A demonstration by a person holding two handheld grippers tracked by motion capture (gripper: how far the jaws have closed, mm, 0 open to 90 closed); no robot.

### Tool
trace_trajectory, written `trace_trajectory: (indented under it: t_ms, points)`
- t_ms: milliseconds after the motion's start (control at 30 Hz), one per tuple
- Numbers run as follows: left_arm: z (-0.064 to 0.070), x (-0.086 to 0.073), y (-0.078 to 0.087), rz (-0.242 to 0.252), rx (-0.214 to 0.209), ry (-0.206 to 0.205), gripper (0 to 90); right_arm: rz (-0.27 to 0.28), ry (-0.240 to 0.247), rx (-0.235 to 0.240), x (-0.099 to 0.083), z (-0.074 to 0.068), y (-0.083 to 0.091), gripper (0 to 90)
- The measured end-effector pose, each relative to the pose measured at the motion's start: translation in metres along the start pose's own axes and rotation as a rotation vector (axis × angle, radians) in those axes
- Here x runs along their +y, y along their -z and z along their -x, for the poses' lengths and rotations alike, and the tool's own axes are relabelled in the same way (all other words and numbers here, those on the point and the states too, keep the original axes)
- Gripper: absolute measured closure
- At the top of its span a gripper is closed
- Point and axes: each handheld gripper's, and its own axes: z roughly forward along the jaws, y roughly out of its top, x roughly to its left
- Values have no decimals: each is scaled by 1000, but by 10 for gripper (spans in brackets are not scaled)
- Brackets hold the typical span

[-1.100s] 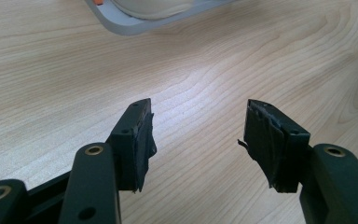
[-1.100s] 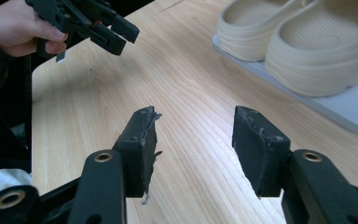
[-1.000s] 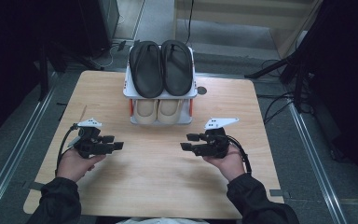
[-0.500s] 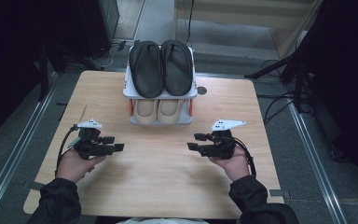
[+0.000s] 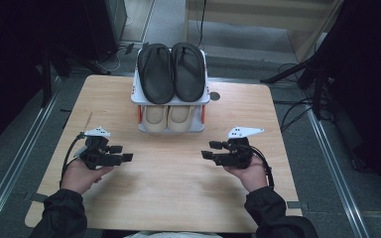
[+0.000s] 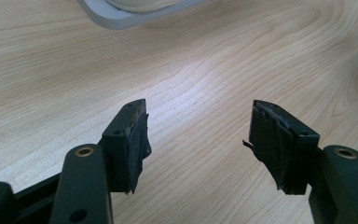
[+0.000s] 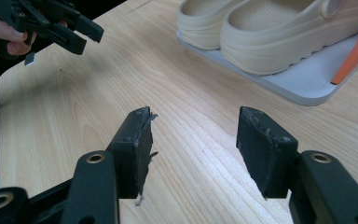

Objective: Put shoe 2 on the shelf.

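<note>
Both the left gripper (image 6: 198,133) and the right gripper (image 7: 193,147) hold their jaws apart over bare tabletop (image 5: 178,188); cream clogs (image 7: 265,32) sit beyond the right jaws.

Left hand-held gripper (image 5: 124,153) and right hand-held gripper (image 5: 209,150) gaping, empty, pointing inward toward each other, well apart

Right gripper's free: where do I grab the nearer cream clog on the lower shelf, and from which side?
Grip the cream clog by its heel-end rim wall, coming in from the table's front side. In the right gripper view that end faces the open right gripper, and the rim looks thin enough to pinch; the orange post blocks the side.
</note>
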Motion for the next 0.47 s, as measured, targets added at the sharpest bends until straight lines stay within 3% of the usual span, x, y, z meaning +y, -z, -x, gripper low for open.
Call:
trace_trajectory:
  t_ms: [167,400,467]
  points:
    - [-1,1,0,5,-5,21,367,11,-6,16,1,1,0,459]
    - [3,1,-4,0,-22,-7,347,-3,-2,10,0,2,-2,419]
    - [5,0,-7,-6,-52,-14,330,-17,-6,27,0,2,-4,423]
